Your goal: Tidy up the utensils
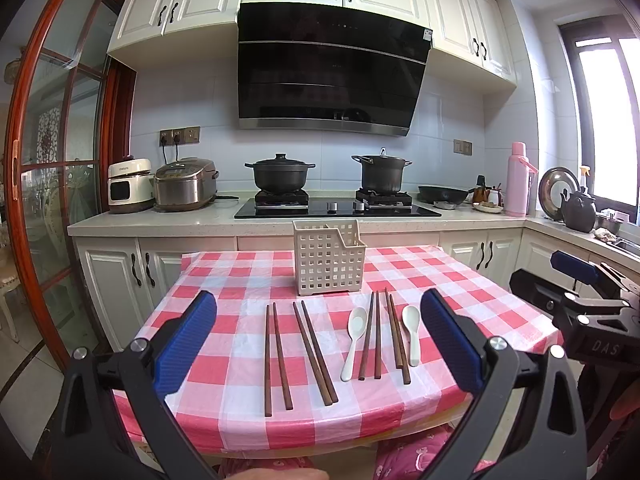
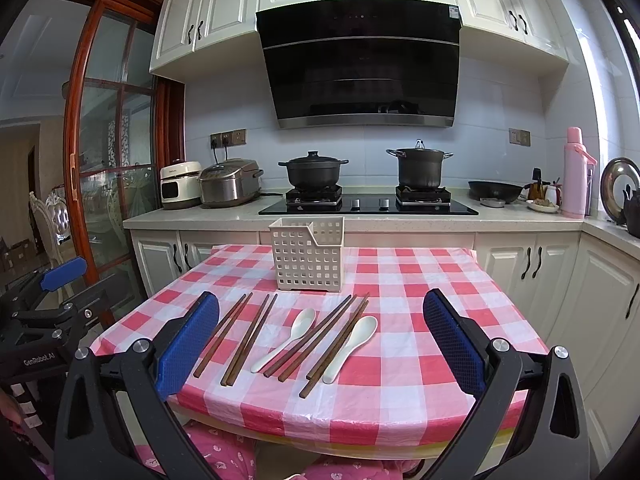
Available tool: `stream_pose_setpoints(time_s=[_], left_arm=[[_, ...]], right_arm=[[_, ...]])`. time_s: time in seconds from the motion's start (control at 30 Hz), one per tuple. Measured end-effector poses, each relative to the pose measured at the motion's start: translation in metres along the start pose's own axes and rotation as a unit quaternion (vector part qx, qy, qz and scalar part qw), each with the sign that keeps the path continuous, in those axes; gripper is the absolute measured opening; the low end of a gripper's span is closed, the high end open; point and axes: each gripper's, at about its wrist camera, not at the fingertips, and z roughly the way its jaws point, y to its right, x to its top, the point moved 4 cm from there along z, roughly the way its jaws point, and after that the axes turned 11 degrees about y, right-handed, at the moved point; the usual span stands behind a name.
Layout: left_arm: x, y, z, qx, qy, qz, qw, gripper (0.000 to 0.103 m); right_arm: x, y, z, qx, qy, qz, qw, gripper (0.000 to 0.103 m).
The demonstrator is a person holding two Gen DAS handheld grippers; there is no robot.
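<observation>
Several pairs of brown wooden chopsticks (image 1: 278, 354) (image 2: 248, 338) and two white spoons (image 1: 354, 342) (image 1: 412, 332) lie in a row on the red-and-white checked table (image 1: 240, 400). The spoons also show in the right wrist view (image 2: 286, 338) (image 2: 352, 346). A white lattice utensil holder (image 1: 329, 258) (image 2: 307, 254) stands empty behind them. My left gripper (image 1: 320, 340) is open and empty, held above the table's near edge. My right gripper (image 2: 320, 340) is open and empty too, to the right of the left one.
Behind the table runs a counter (image 1: 200, 220) with a hob, two black pots (image 1: 280, 176) (image 1: 382, 174), two rice cookers (image 1: 186, 184) and a pink flask (image 1: 518, 180). A glass door (image 1: 52, 160) is on the left. Pink-clad knees (image 2: 224, 452) sit under the near edge.
</observation>
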Motion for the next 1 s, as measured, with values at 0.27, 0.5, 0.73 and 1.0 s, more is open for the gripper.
stream_pose_setpoints(time_s=[0.27, 0.5, 0.73, 1.0], left_arm=[[-0.0017, -0.0007, -0.0006, 0.000, 0.000, 0.000, 1.0000, 0.099], [-0.0022, -0.0008, -0.0006, 0.001, 0.000, 0.001, 1.0000, 0.099], [-0.0021, -0.0005, -0.0005, 0.000, -0.001, 0.002, 1.0000, 0.099], [-0.0019, -0.0001, -0.0004, 0.000, -0.001, 0.002, 1.0000, 0.099]], right_arm=[[-0.0011, -0.0006, 0.0012, 0.000, -0.001, 0.001, 1.000, 0.096], [-0.0007, 0.0006, 0.0010, 0.000, -0.001, 0.003, 1.000, 0.096], [-0.0007, 0.0010, 0.0013, 0.001, -0.001, 0.003, 1.000, 0.096], [-0.0023, 0.0012, 0.0015, 0.002, -0.002, 0.005, 1.000, 0.096]])
